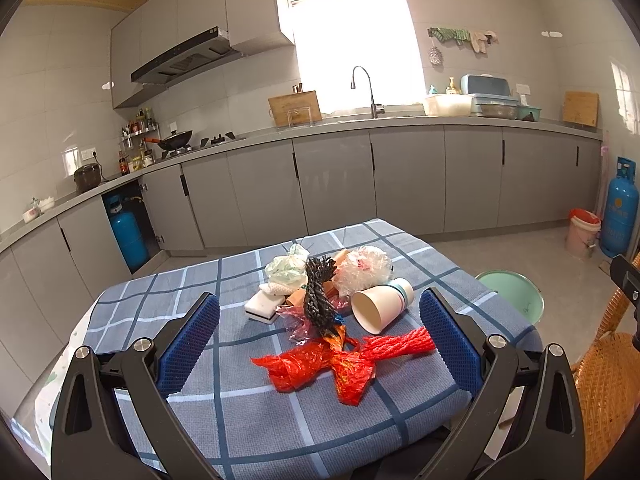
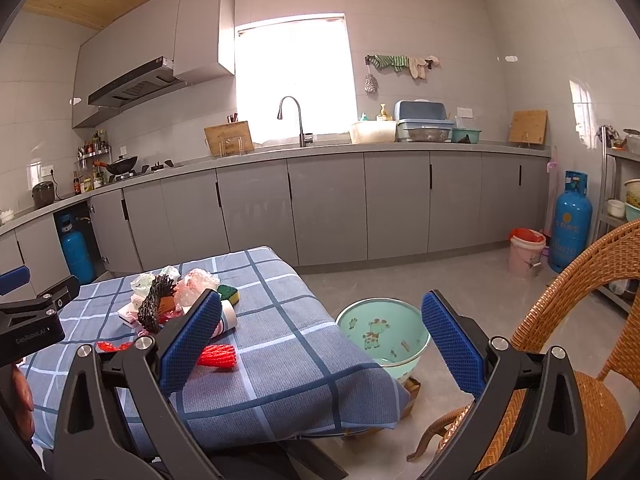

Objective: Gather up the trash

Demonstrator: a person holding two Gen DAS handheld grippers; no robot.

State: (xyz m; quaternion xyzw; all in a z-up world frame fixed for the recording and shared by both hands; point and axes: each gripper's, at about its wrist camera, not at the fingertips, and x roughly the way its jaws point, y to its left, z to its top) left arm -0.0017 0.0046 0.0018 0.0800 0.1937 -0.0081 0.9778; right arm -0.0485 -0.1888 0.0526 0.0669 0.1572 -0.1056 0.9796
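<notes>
**Both hand-held grippers wide apart over the trash**

Left wrist: my left hand-held gripper [image 1: 319,334] gapes, empty, above the desk [image 1: 280,420]; red mesh netting [image 1: 340,360] and a tipped paper cup [image 1: 380,306] lie between its fingers.

Right wrist: my right hand-held gripper [image 2: 322,340] gapes, empty, framing the green giraffe basin [image 2: 380,334] beside the desk.

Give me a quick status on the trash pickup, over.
Left gripper open, empty, aimed at the trash pile on the checked tablecloth. Right gripper open, empty, over the table edge toward the green basin. Nothing picked up; path clear.
</notes>
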